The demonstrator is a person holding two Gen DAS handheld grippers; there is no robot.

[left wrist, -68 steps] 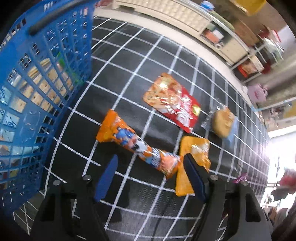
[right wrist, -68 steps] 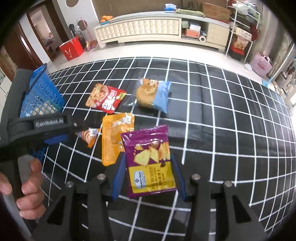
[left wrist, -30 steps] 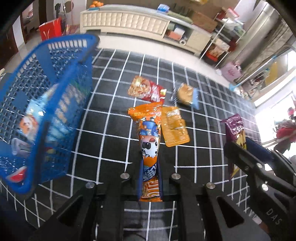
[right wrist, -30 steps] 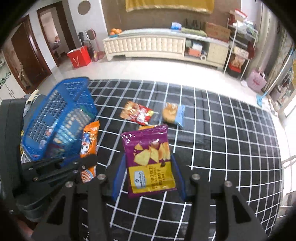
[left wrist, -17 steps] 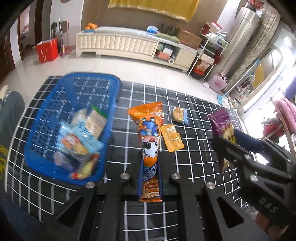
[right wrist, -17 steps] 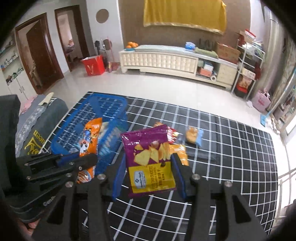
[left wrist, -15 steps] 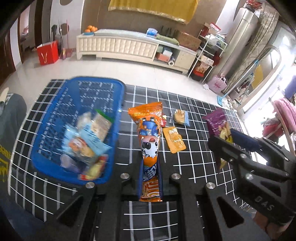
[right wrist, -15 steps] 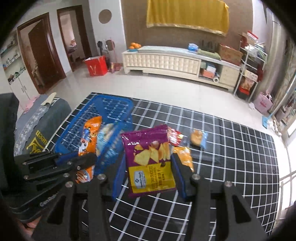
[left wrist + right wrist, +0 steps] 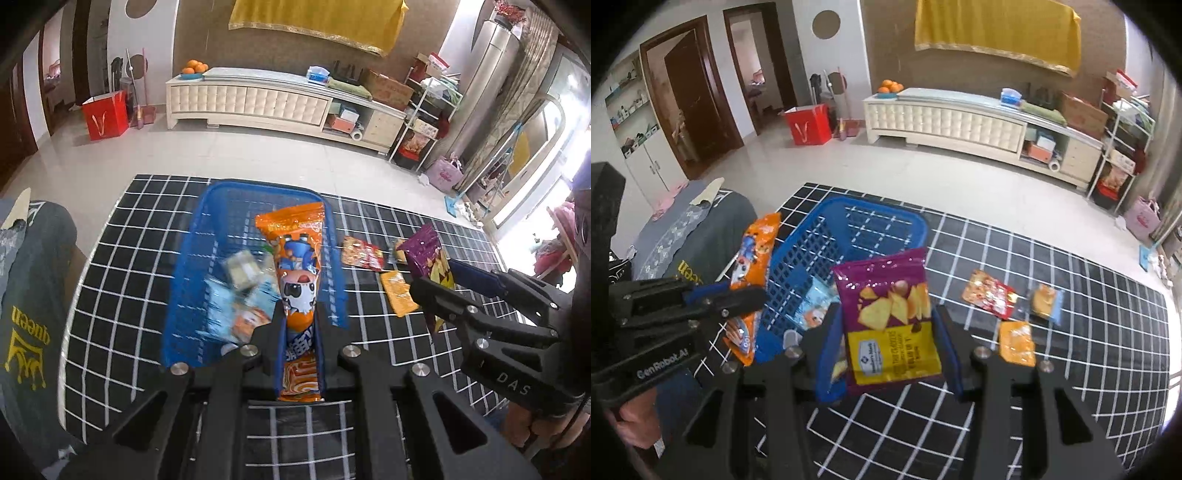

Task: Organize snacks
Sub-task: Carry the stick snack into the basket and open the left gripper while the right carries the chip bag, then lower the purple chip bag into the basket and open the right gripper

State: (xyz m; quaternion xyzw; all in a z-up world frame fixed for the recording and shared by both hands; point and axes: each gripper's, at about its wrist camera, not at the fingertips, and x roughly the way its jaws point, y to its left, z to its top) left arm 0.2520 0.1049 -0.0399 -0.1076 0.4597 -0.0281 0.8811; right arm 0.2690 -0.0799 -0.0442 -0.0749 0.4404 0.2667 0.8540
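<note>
My left gripper (image 9: 299, 314) is shut on a long orange snack pack (image 9: 295, 273), held above the blue basket (image 9: 192, 258), which has several snacks inside. The right wrist view shows the same left gripper (image 9: 753, 295) and orange pack (image 9: 753, 251) at the left, beside the blue basket (image 9: 871, 210). My right gripper (image 9: 884, 325) is shut on a purple and yellow chip bag (image 9: 890, 321), held over the basket's near right corner. The left wrist view shows the right gripper (image 9: 439, 280) and the chip bag (image 9: 424, 247) at the right.
On the black grid mat (image 9: 1071, 369) lie a red pack (image 9: 988, 293), a clear-wrapped bun (image 9: 1043, 301) and an orange pouch (image 9: 1015, 341). A grey cushion (image 9: 29, 295) sits left of the basket. Behind are tiled floor and a white cabinet (image 9: 258, 99).
Both grippers rose and moved left with their packs, so the basket now lies right under them. The loose snacks on the mat have slid to the right of view.
</note>
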